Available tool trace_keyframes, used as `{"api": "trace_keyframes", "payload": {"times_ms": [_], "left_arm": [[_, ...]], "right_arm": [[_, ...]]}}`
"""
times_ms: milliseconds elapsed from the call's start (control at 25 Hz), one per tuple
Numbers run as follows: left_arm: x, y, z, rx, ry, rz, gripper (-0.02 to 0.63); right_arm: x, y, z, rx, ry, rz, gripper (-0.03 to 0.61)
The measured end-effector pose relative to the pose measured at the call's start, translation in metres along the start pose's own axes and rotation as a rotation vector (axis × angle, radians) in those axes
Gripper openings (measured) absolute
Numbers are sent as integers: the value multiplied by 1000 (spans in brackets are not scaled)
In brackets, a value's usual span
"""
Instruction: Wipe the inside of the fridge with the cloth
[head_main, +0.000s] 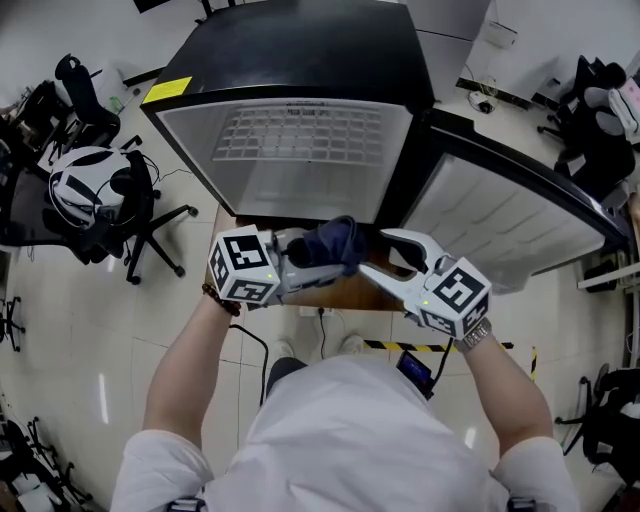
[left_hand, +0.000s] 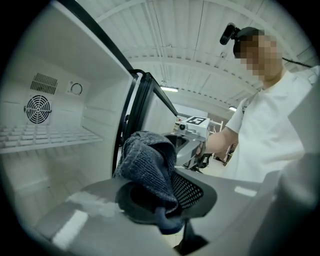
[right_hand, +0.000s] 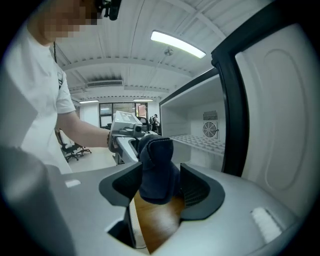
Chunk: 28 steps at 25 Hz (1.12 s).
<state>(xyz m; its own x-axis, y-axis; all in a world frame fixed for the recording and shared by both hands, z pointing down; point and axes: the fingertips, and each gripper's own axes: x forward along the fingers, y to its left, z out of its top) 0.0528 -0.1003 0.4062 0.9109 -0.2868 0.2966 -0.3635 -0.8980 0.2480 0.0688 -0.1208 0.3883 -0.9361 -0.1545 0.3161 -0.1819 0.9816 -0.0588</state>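
Note:
The black fridge (head_main: 300, 60) stands in front of me with its door (head_main: 500, 215) swung out to the right and its white inside (head_main: 300, 150) showing. In front of its opening, my left gripper (head_main: 318, 268) is shut on a dark blue cloth (head_main: 328, 246). In the left gripper view the cloth (left_hand: 147, 162) bunches up out of the left gripper (left_hand: 160, 197). My right gripper (head_main: 378, 252) is open; in the right gripper view the cloth (right_hand: 157, 167) hangs between the spread jaws of the right gripper (right_hand: 157, 187), and the left gripper (right_hand: 125, 130) holds it from behind.
A wire shelf (left_hand: 45, 140) and a round fan grille (left_hand: 37, 108) sit inside the fridge. The fridge rests on a wooden top (head_main: 340, 292). Office chairs, one with a black-and-white object (head_main: 90, 185), stand at the left. Striped tape (head_main: 400, 346) marks the floor.

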Motion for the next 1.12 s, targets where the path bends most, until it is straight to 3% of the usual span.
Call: {"api": "trace_keyframes", "payload": {"times_ms": [200,760,960,1120], "left_arm": [[-15,-15,3,29,31,-73,74],[-89,-59,-10,57,101,-346,75],[-108,-71,-24,57,135,-430,75],[-119,-76,-37,73,178,-469,75]], "right_arm": [[12,24,13,13,9,119,253],[64,110,38,30,67,271,253],[83,139,39,50,68,304,242],[94,153,35,49,75,277,218]]}}
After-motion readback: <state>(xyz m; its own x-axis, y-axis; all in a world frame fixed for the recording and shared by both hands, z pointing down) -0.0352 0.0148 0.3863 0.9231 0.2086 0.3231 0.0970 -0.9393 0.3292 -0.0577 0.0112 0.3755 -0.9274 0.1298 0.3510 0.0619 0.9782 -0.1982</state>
